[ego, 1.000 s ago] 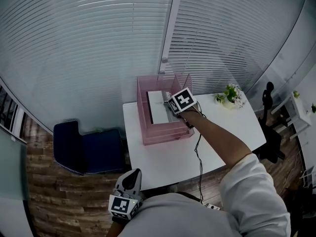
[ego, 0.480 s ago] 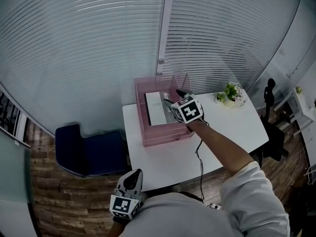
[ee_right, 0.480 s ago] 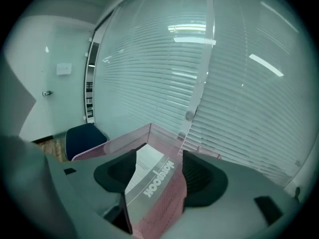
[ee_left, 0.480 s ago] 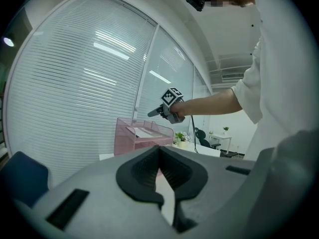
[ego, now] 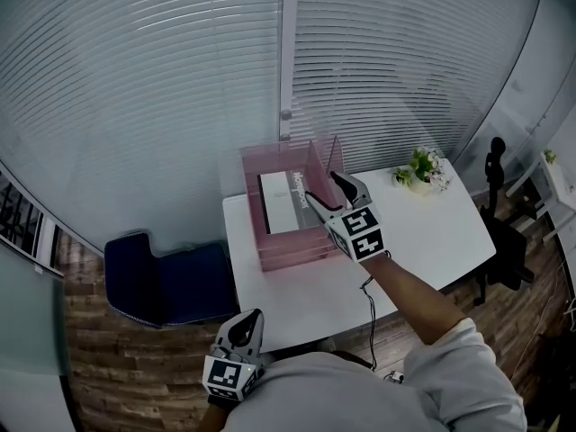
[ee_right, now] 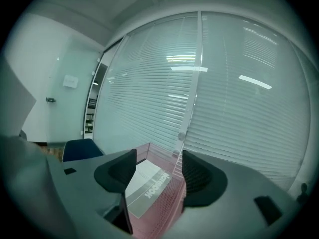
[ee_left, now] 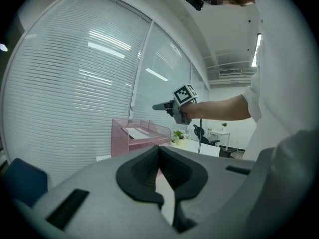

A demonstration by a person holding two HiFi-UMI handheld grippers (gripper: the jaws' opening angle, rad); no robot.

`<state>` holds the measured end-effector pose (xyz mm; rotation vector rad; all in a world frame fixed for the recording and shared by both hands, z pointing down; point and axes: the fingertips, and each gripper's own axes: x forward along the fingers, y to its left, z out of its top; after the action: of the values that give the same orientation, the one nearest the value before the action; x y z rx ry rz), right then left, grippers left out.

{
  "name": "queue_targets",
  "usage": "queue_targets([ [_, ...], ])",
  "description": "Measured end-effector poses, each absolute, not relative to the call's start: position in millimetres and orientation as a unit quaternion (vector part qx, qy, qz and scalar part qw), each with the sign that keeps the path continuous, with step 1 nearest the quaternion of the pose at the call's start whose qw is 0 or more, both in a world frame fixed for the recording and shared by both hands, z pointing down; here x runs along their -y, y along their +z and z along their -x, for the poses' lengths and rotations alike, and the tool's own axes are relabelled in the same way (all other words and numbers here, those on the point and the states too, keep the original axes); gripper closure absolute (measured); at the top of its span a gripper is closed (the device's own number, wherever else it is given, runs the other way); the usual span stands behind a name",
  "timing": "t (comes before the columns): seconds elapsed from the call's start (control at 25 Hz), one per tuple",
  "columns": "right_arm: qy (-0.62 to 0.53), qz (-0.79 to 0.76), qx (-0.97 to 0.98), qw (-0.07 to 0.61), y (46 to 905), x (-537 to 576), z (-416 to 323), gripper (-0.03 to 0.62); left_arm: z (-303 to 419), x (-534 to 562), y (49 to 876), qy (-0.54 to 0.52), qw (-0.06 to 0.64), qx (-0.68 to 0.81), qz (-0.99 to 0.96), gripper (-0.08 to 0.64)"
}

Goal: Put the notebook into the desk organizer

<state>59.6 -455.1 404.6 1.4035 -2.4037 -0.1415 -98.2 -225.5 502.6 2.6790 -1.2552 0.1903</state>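
The pink mesh desk organizer (ego: 270, 250) stands at the back left of the white table. A white notebook (ego: 283, 201) lies flat in its top tray, cover print up. My right gripper (ego: 324, 187) hovers at the organizer's right edge, open and empty, apart from the notebook. In the right gripper view the notebook (ee_right: 144, 185) shows below and between the spread jaws of that gripper (ee_right: 158, 171), inside the organizer (ee_right: 169, 203). My left gripper (ego: 250, 320) hangs low by the person's body, off the table, shut on nothing (ee_left: 159, 151).
A small potted plant (ego: 421, 169) sits at the table's (ego: 423, 232) back right. A blue chair (ego: 166, 277) stands left of the table, a black office chair (ego: 499, 232) to the right. Slatted blinds close the back. A cable (ego: 367, 304) trails from the right gripper.
My right gripper has drawn back from over the notebook toward the front right of the organizer. The notebook stays in the top tray. The left gripper has barely moved.
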Motion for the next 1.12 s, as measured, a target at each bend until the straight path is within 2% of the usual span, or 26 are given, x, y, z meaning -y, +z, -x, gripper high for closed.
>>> queue_targets([
  [0.32,-0.074,-0.502,0.855,0.112,380.6,404.2,-83.6,0.337,89.7,231.5,497.8,0.071,0.077,0.427,-0.898,0.552],
  [0.76,-0.086,-0.529,0.842,0.068,379.9,341.4,-123.6,0.427,105.1,251.7,483.0,0.074,0.056,0.460,-0.883,0.552],
  [1.12,-0.089,-0.561,0.821,0.056,387.1,307.5,-162.2,0.576,102.5,263.2,475.3,0.077,0.045,0.466,-0.880,0.552],
])
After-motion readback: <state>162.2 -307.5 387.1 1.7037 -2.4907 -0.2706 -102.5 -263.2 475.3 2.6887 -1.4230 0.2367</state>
